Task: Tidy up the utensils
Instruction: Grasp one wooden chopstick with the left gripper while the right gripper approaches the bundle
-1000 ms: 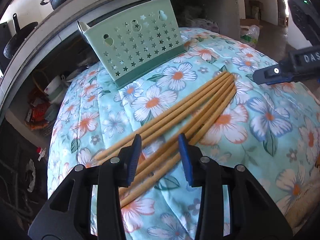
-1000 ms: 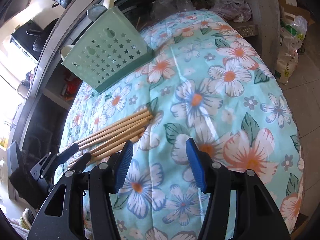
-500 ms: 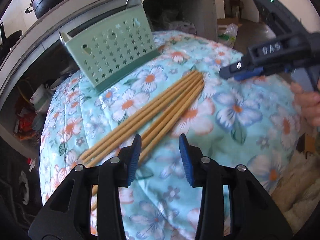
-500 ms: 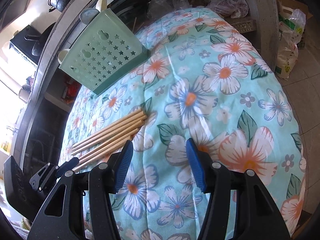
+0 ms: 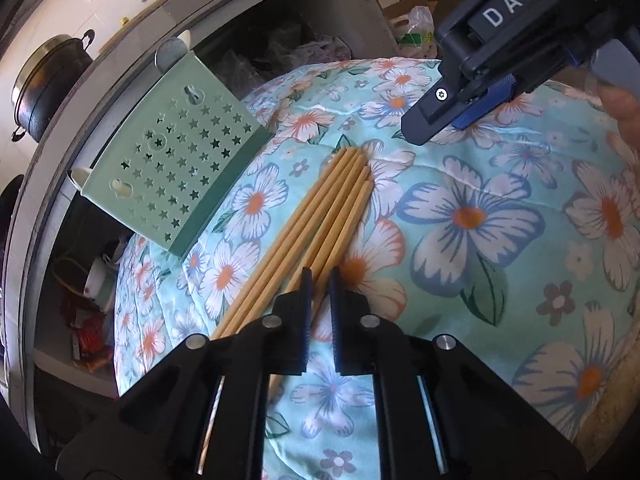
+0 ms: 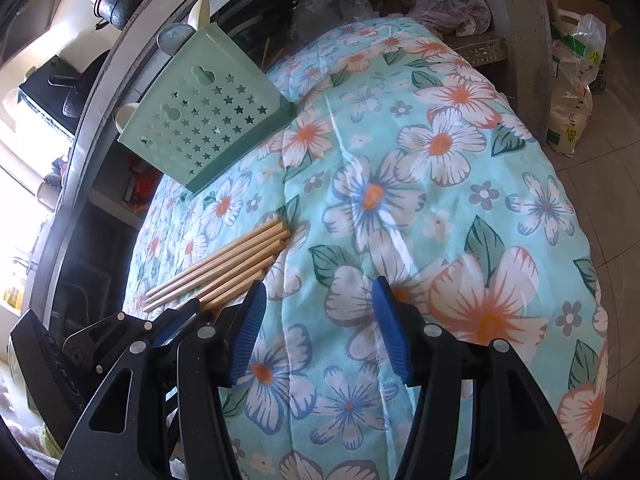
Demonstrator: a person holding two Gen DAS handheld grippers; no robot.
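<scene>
Your left gripper [image 5: 319, 280] is closing, one chopstick [image 5: 344, 236] between its jaws; your right gripper [image 6: 320, 308] hangs wide over the floral cloth [image 6: 440, 200], holding nothing.

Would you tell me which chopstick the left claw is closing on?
The rightmost chopstick of the bundle in the left wrist view, on the bundle's edge away from the basket; the left claw is closing around it.
</scene>
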